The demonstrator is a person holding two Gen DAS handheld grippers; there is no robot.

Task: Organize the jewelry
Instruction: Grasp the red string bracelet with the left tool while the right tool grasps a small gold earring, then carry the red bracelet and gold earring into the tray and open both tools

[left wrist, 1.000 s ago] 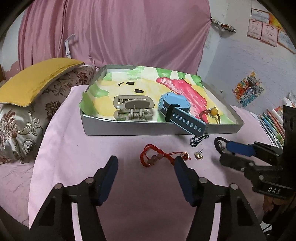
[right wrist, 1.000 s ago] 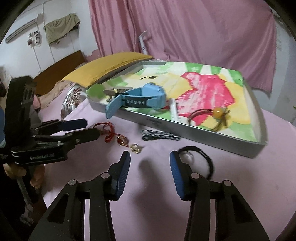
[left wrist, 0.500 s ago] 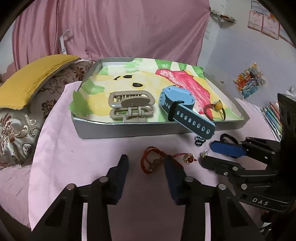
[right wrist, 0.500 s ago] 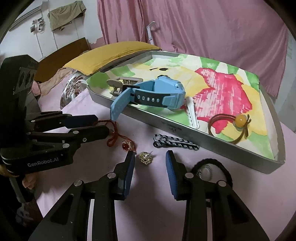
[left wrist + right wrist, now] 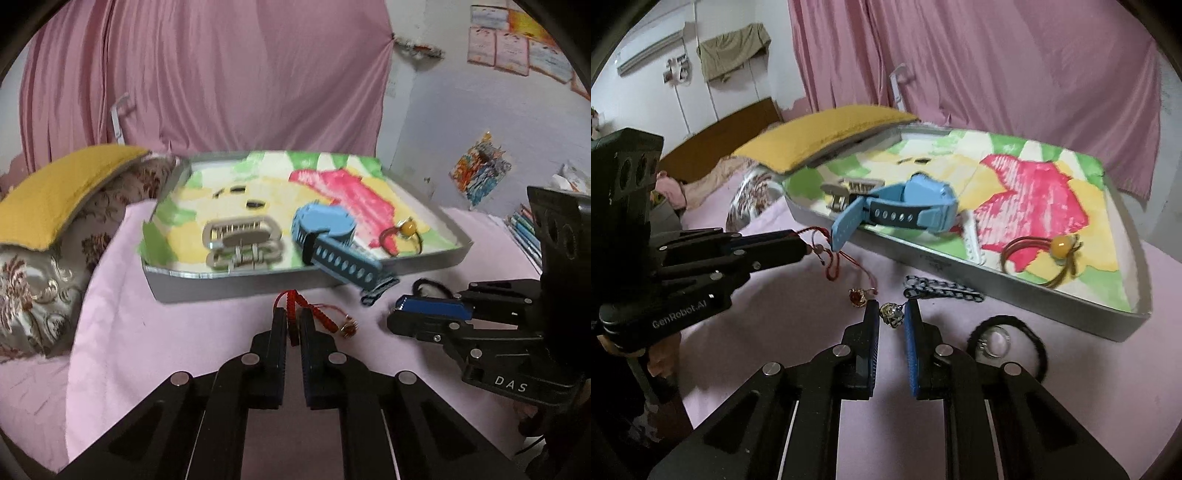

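Note:
My left gripper (image 5: 292, 321) is shut on the red cord bracelet (image 5: 295, 306) and holds it just above the pink cloth; its gold charm (image 5: 348, 328) dangles to the right. In the right wrist view the left gripper (image 5: 803, 245) shows with the red cord (image 5: 831, 258) hanging from it. My right gripper (image 5: 892, 314) has its fingers close around a small gold earring (image 5: 892, 314) on the cloth, with a slight gap on each side. The grey tray (image 5: 258, 284) holds a blue watch (image 5: 325, 229), a beige hair claw (image 5: 242, 240) and a brown hair tie with a yellow bead (image 5: 402, 232).
A striped hair clip (image 5: 942, 290) lies by the tray's front wall. A black hair tie with a silver ring (image 5: 1008, 343) lies right of my right gripper. A yellow cushion on a patterned pillow (image 5: 66, 188) sits left of the tray. Books (image 5: 524, 229) stand at the far right.
My left gripper has closed on the red cord bracelet and lifted it. My right gripper has moved forward and narrowed its fingers around the gold earring.

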